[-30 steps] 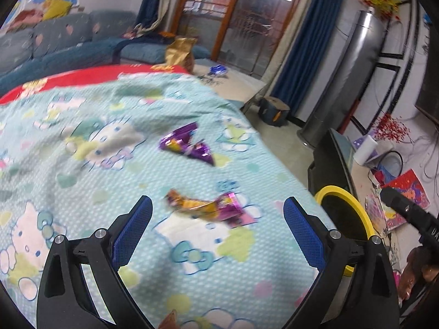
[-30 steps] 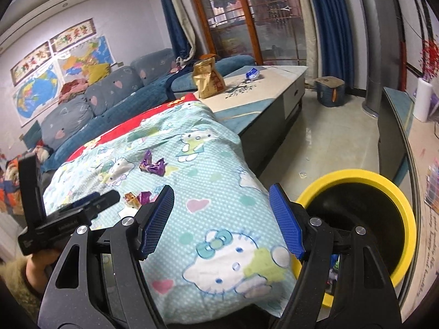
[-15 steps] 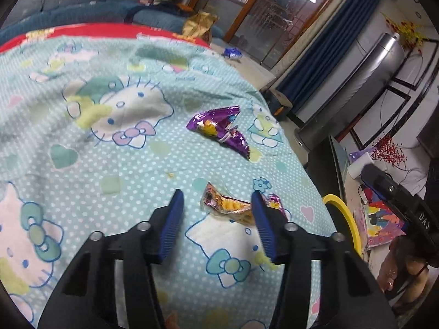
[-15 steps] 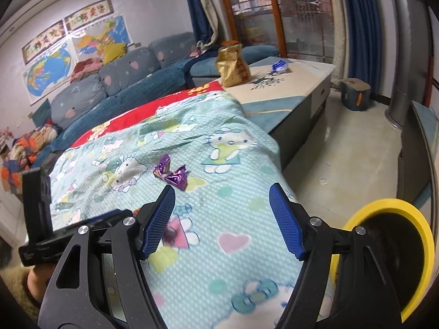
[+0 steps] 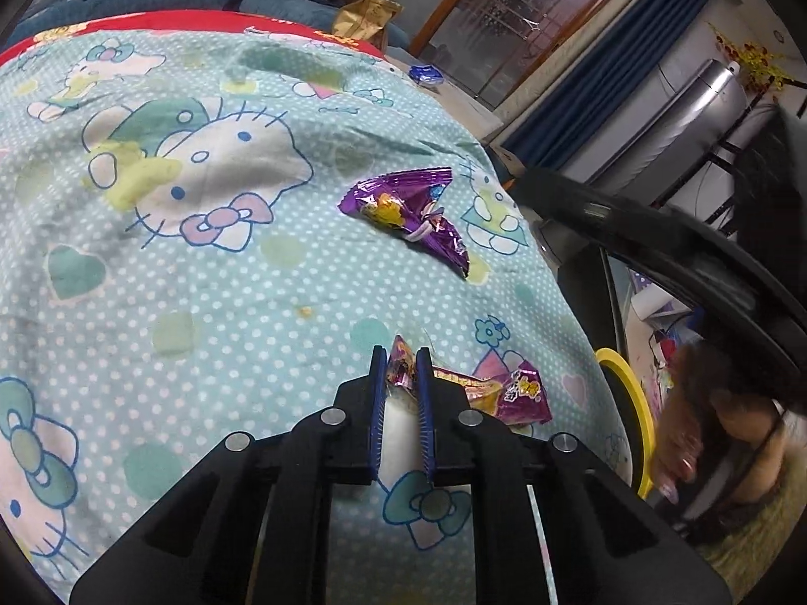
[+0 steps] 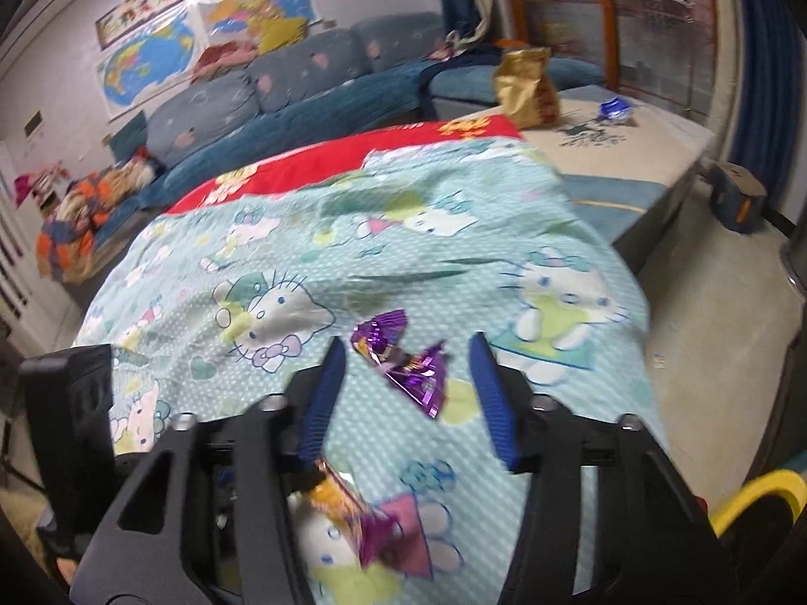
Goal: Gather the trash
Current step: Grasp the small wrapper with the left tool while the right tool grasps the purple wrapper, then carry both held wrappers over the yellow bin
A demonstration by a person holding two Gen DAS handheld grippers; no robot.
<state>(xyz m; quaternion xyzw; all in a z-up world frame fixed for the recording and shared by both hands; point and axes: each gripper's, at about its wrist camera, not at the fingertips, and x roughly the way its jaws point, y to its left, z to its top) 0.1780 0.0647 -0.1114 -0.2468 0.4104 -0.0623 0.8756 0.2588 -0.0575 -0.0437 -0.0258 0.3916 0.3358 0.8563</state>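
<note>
A small foil wrapper, orange and purple and badly crumpled, is lying on the bed near its right edge. The left gripper is pinching the wrapper's left end between its blue ribbed fingers, which are pressed almost together. The rest of the wrapper is trailing out toward three o'clock, flat on the cloth.

A second wrapper, shiny purple foil twisted into two pointed wings, is resting farther up the bed, at about one o'clock from the pinched one in the left wrist view. The right gripper is framing it, its fingers spread on either side and closing, not touching the foil.

The bed is wearing a soft teal sheet dotted white and printed with cartoon cats, bows and hearts, with a red cover showing at the far edge. A yellow-rimmed bin is standing at the bed's right side. Beyond the bed, a pale desk is carrying a gold paper bag and a small blue wrapper. A grey-blue sofa is lining the wall under world maps, and blue curtains are hanging by glass doors.
</note>
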